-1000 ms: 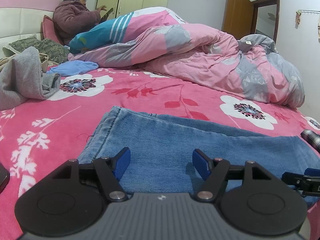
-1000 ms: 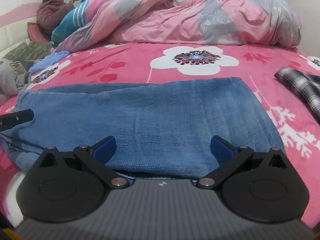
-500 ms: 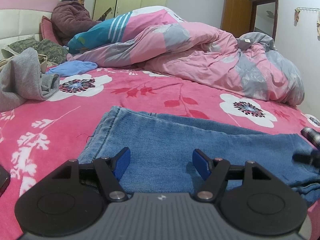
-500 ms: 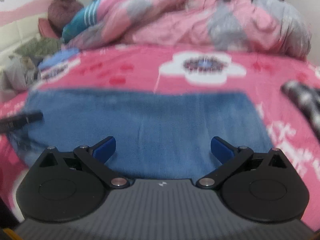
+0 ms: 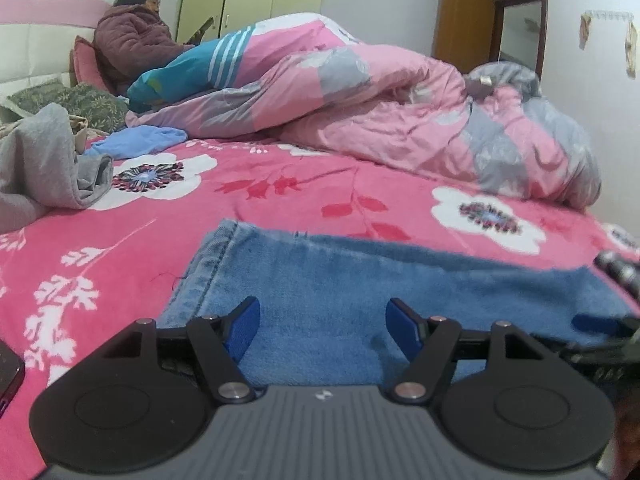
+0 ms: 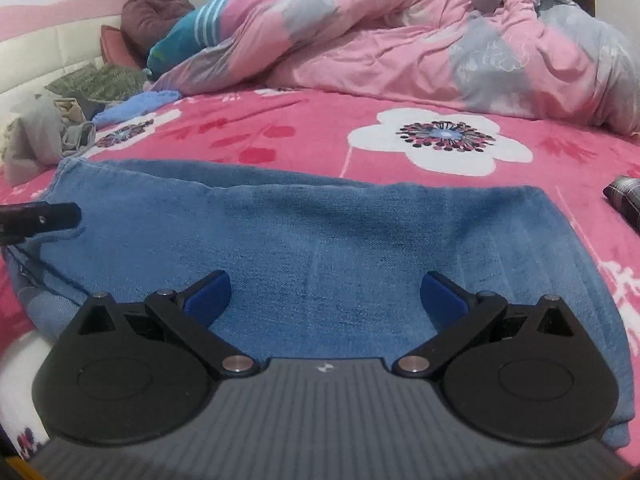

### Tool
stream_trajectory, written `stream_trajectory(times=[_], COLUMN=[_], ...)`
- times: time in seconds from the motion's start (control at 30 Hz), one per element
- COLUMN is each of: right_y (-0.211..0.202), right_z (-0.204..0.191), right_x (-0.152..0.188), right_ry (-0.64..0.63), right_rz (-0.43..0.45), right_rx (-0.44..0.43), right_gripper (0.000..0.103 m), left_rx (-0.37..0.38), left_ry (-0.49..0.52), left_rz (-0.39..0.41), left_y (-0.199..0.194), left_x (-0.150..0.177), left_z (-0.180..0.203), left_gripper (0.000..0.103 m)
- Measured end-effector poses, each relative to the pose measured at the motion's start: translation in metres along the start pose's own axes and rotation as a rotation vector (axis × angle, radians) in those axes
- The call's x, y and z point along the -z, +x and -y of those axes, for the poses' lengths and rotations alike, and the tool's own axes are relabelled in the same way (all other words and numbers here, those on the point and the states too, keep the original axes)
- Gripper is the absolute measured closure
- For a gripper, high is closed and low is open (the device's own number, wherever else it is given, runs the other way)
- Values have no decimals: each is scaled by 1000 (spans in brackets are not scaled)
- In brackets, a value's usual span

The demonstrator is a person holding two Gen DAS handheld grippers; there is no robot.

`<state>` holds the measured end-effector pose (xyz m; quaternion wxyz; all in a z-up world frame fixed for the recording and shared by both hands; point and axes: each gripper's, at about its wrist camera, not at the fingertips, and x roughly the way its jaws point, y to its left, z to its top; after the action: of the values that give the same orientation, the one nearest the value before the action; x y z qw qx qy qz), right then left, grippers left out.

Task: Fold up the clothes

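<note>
Pink bedspread [image 6: 304, 136], both grippers apparently low over jeans [image 6: 320, 232], spread

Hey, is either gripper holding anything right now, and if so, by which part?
Nothing. The left gripper and right gripper both stand open over the jeans.

The jeans [image 6: 320, 232] lie flat before me on the pink flowered bedspread [image 6: 304, 136], a blue denim band running left to right. Their stitched hem [image 5: 208, 264] sits at the far left; the right end drapes off the near edge.
</note>
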<state>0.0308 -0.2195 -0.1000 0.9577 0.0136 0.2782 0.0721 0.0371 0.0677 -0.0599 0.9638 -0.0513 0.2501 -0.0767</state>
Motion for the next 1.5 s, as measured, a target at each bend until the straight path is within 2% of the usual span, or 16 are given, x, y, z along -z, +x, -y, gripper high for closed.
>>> stream_trajectory(times=[0.17,0.23,0.3,0.43,0.63,0.8,0.87,0.93,1.03,1.1,1.17,1.2,1.23,1.33,1.4,1.5], right_y=[1,1,2,-2,-36,-19,-27,-34,-32,-18,6,17,26,29,28,21], right_z=[1,2,3,5,33,107,119,110,87,73,63,63,66,97,119,144], right_x=[2,2,2,-2,-20,-10,-16,-32,-56,-62,-62,-60,-59,-63,-65,-64], right_ry=[1,2,3,12,0,156,206,145,82,45,0,-14,-19,57,112,193], right_rz=[14,17,19,10,95,-55,-46,-19,19,-5,-81,-115,-137,-119,-106,-99], right_rx=[-7,-9,-11,-16,85,159,153,194,85,4,-51,-52,-40,53,124,176], right_gripper=[1,1,1,1,1,6,20,25,45,58,76,79,86,99,99,97], left_rx=[-3,-8,-49,-56,-50,-51,-51,-54,-57,-55,-50,-46,-42,-33,-33,-32], left_ry=[27,28,-6,7,28,37,41,43,48,50,53,55,56,56,59,56], left_rz=[13,-16,-91,-81,-73,-69,-68,-67,-68,-68,-69,-69,-69,-64,-62,-62], left_y=[14,30,52,54,54,54,54,54,54,54,53,53,53,52,52,52], left_x=[-16,-17,-14,-14,-10,-10,-10,-10,-10,-10,-10,-10,-10,-9,-8,-8], left_z=[7,8,3,2,0,2,2,3,4,4,3,2,2,0,1,1], left_gripper=[32,32,35,34,33,33,33,33,32,32,32,32,32,32,32,32])
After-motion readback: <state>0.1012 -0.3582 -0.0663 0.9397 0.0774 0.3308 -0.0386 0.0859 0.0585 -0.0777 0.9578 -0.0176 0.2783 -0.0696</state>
